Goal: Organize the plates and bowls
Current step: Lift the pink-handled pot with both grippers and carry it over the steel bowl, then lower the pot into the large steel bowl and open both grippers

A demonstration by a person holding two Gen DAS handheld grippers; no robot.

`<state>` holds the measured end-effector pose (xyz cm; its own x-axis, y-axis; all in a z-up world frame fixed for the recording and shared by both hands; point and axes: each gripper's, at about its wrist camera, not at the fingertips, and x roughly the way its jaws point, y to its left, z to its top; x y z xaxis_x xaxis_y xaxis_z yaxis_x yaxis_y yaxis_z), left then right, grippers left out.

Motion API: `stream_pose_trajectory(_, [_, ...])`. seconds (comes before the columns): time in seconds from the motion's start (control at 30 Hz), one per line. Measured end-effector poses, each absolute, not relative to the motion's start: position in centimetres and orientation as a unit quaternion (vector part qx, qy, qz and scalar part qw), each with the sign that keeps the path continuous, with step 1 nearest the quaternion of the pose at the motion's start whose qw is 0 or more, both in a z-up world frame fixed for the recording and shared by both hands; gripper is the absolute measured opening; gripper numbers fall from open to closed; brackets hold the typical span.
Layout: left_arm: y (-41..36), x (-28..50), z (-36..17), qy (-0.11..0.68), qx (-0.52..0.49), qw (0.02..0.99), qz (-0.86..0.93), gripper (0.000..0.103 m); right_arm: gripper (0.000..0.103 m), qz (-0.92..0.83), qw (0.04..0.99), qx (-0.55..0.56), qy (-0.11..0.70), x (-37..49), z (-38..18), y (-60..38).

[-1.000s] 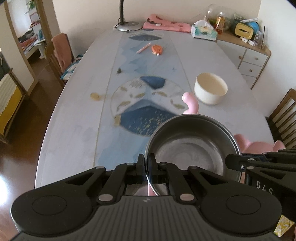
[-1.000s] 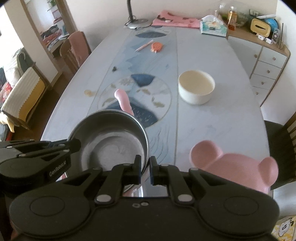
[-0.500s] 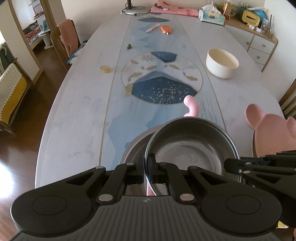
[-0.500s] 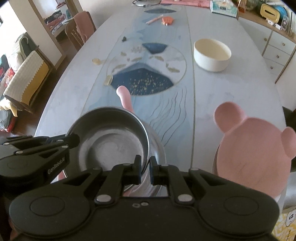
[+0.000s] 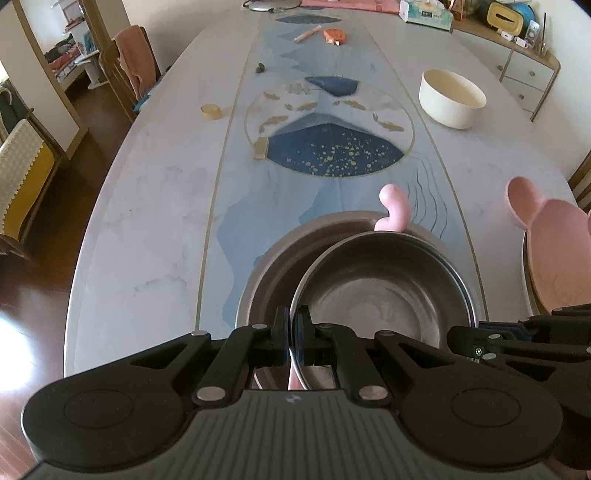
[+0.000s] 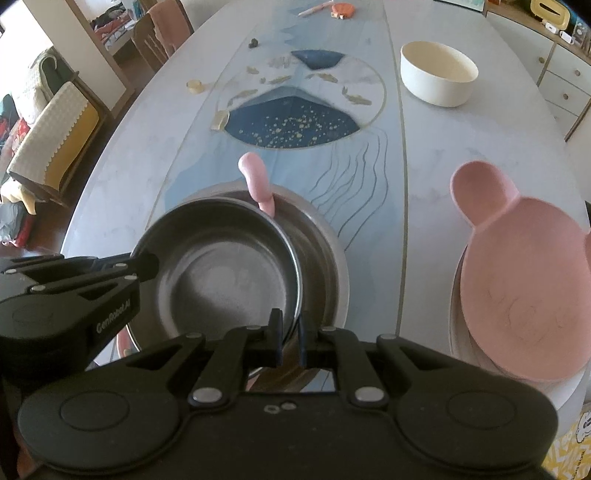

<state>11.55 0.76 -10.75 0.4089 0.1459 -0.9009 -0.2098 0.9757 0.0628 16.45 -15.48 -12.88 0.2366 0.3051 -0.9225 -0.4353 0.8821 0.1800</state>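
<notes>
Item: smaller steel bowl (image 5: 380, 291), dull grey inside, held by its rim from two sides, tilted, sitting partly inside the larger steel bowl (image 5: 280, 258) that rests on the near end of the table (image 5: 155, 192)

Left gripper (image 5: 294, 328): jaws nearly together, clamped on the near rim of the smaller bowl; seen from the right wrist view it grips that bowl's left edge

Right gripper (image 6: 291, 334): jaws narrow, pinching the bowl's thin rim on the opposite side

Pink handle-like piece (image 6: 256, 182): sticks up just behind the two steel bowls, touching the larger bowl's far rim; what it belongs to cannot be told

Pink eared plate (image 6: 517, 273): lies to the right of the steel bowls, on top of a pale plate (image 6: 465, 354) whose edge shows beneath it

Cream bowl (image 5: 451, 99): upright and alone, well apart, farther up the table on the right

Table surface: pale marble look with a blue painted centre panel and a dark blue gold-flecked shape (image 5: 332, 151)

Small things at the far end: orange object (image 5: 334, 35), pink pen (image 5: 306, 34), tissue box (image 5: 424, 13)

Surroundings: wooden chair (image 5: 129, 70) with a pink cloth at the left side, drawer cabinet (image 5: 528, 74) at the right
</notes>
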Motion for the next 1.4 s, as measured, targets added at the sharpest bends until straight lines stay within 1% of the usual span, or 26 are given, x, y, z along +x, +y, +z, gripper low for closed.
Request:
stream_pose_trajectory(0.57, [1.2, 11.9, -11.9, 0.543, -0.023, 0.833, 0.108, 0.004, 0.011, 0.243, 0.776, -0.053, 0.580, 16.6, -13.4, -15.2])
stream_pose_trajectory(0.7, [1.9, 12.2, -12.1, 0.550, -0.036, 0.828, 0.104, 0.004, 0.017, 0.248, 0.775, -0.049, 0.579, 16.6, -13.3, -15.2])
stream_pose_trajectory(0.9, [2.3, 11.9, -12.1, 0.546, -0.049, 0.831, 0.094, 0.004, 0.021, 0.248, 0.774, -0.046, 0.580, 16.5, -13.1, -15.2])
stream_pose_trajectory(1.0, [2.4, 11.8, -11.8, 0.545, -0.057, 0.832, 0.085, 0.005, 0.026, 0.249, 0.774, -0.042, 0.580, 16.6, -12.9, -15.4])
stream_pose_trajectory(1.07, [2.3, 11.7, -11.6, 0.543, -0.051, 0.834, 0.085, 0.007, 0.030, 0.249, 0.776, -0.040, 0.578, 16.6, -12.6, -15.5])
stream_pose_trajectory(1.1, [2.3, 11.6, -11.4, 0.540, -0.047, 0.836, 0.083, 0.010, 0.031, 0.250, 0.777, -0.040, 0.576, 16.5, -12.4, -15.5])
stream_pose_trajectory(1.13, [2.3, 11.5, -11.2, 0.537, -0.044, 0.839, 0.082, 0.012, 0.032, 0.250, 0.778, -0.040, 0.574, 16.5, -12.2, -15.6])
stream_pose_trajectory(1.4, [2.0, 11.4, -9.1, 0.516, -0.033, 0.854, 0.065, 0.012, 0.037, 0.257, 0.788, -0.033, 0.559, 16.5, -10.2, -16.3])
